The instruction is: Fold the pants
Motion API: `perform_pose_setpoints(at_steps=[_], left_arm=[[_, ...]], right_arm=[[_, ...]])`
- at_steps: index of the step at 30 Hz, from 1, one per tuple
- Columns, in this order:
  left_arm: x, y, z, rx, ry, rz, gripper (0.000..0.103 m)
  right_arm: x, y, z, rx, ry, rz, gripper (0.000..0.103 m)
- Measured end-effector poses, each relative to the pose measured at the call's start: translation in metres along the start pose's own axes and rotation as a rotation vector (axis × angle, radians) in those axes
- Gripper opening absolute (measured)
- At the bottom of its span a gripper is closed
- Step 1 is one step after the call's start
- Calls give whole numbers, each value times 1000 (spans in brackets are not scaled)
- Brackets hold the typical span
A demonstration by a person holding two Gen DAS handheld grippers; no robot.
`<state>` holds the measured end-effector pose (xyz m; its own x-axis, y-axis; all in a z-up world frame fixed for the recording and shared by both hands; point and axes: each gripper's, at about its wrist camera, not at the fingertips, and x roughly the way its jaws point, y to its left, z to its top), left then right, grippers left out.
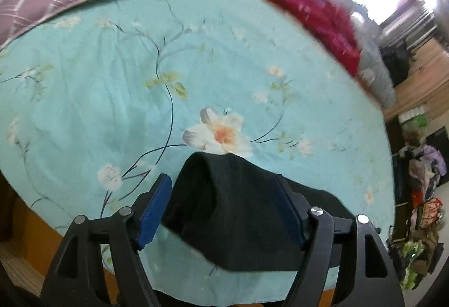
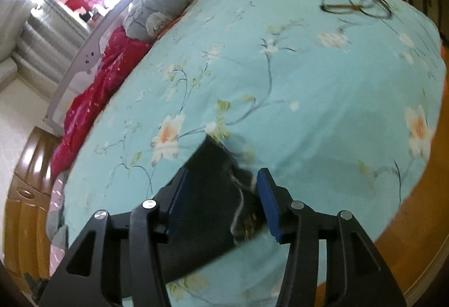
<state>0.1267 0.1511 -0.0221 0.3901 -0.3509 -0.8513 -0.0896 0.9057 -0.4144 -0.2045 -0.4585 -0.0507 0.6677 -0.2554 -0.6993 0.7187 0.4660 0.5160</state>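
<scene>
Lying folded on the floral sheet, black pants — left gripper and right gripper both released.

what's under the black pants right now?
The black pants lie on the turquoise floral bedsheet, which shows all around them. One printed flower is partly covered by their far edge. Whatever lies directly beneath the fabric is hidden.

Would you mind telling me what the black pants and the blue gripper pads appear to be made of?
Black pants: soft, matte woven or knit fabric, likely cotton blend; it drapes in limp folds without shine. Blue pads on the left gripper: probably rubber or soft plastic, matte; ribbed edges show on the right gripper's pad.
</scene>
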Motion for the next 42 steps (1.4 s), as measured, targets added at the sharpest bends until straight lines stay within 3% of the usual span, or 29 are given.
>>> perform_pose_setpoints(at_steps=[5,8,10,11,12,13,15,17,18,20,23,28,30,31,32,34,36,40,41,42], left_arm=[[32,2,7,-11,111,-77,73],[44,-7,6,33,124,-55,73],[49,-16,6,75,128,-39,42],[51,-21,4,105,143,-21,1],[49,-23,1,114,150,-14,7],[42,-24,-4,117,120,-22,7],[39,-24,-18,167,73,20,7],[60,-19,-26,212,100,156,7],[69,-13,-26,205,119,179,9],[75,0,-25,146,117,149,11],[62,16,-19,27,115,71,12],[14,32,-19,-38,25,0,17],[-3,39,-28,-45,-1,-45,43],[-9,42,-35,-54,-6,-73,50],[-11,43,-41,-65,-7,-95,58],[-15,45,-55,-85,3,-155,59],[-12,44,-66,-96,11,-175,66],[14,37,-67,-115,35,-134,61],[20,38,-67,-122,40,-127,47],[26,37,-67,-130,51,-108,42]], right_arm=[[32,11,24,-84,85,-41,57],[49,19,30,-125,121,-28,63],[67,26,29,-166,163,-42,62],[74,33,26,-219,180,-62,36],[78,42,22,-281,197,-58,13],[77,53,17,-359,208,-72,6],[61,58,12,-393,146,-67,6],[59,44,10,-363,126,-109,6],[69,30,9,-325,166,-127,6],[74,20,6,-280,165,-115,6],[61,19,5,-204,128,-94,11],[18,13,7,-90,62,-9,13],[4,7,-3,-56,58,24,13],[0,5,-9,-38,61,40,16],[-1,3,-16,-24,72,46,19],[3,-2,-31,3,99,34,47],[6,-10,-46,30,101,30,53],[25,-15,-61,107,162,79,53],[30,-15,-63,123,173,85,53],[33,-14,-65,132,171,88,53]])
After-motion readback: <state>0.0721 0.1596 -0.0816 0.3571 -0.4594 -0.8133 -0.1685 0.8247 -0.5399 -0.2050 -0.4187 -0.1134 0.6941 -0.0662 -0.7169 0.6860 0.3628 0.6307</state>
